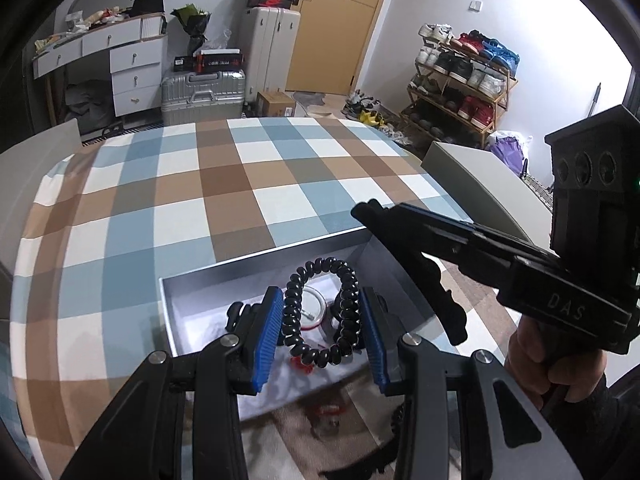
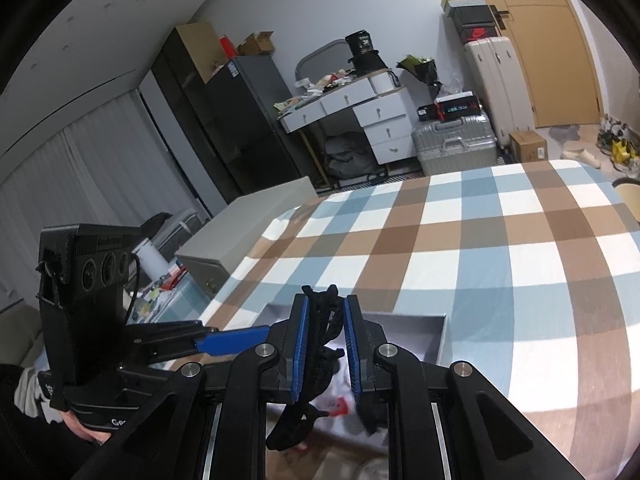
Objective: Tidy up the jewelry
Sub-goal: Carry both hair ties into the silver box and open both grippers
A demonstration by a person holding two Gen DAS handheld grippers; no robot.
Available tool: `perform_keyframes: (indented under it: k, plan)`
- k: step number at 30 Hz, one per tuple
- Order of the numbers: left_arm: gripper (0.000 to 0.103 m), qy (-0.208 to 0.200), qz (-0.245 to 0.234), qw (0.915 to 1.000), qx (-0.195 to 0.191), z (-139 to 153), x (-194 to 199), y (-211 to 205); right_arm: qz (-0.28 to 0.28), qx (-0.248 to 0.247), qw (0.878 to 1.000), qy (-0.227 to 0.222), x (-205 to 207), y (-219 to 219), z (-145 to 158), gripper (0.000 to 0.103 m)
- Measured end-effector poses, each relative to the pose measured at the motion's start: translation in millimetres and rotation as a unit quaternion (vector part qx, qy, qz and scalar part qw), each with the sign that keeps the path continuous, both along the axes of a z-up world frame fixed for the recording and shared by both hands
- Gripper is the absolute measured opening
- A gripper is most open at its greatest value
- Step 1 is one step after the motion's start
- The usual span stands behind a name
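My left gripper (image 1: 322,326) is shut on a black coiled spiral bracelet (image 1: 320,312) and holds it over an open grey jewelry box (image 1: 248,276) with a white lining. A clear round ring piece (image 1: 310,310) and small red bits (image 1: 302,362) lie inside the box. My right gripper (image 2: 325,344) is shut on a black braided cord (image 2: 324,344) that hangs down over the same box (image 2: 432,332). The right gripper (image 1: 404,248) reaches in from the right in the left wrist view. The left gripper (image 2: 232,340) shows at the left in the right wrist view.
The box sits on a table with a blue, brown and white checked cloth (image 1: 224,184). A grey chair back (image 1: 472,176) stands to the right, another (image 2: 248,220) to the left. Suitcases, drawers and a shoe rack (image 1: 460,80) stand beyond the table.
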State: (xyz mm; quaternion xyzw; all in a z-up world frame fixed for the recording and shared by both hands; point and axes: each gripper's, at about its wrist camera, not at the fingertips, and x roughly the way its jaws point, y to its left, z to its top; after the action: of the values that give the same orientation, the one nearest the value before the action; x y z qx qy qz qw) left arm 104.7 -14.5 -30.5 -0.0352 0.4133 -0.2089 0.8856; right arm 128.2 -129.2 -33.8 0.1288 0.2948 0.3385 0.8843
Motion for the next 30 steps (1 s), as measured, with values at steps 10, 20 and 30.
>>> perform_keyframes:
  k: [10,20,30]
  plan:
    - [0.033,0.020,-0.013,0.9996,-0.013,-12,12,-2,0.014,-0.010,1.000,-0.001,11,2,-17,0.017]
    - [0.033,0.027,-0.016,0.9994,-0.011,-16,14,-4,0.021,-0.023,0.999,0.017,19,8,-27,0.017]
    - [0.042,0.033,-0.006,0.9994,0.001,-19,16,-3,-0.005,-0.019,0.999,0.035,23,2,-33,0.023]
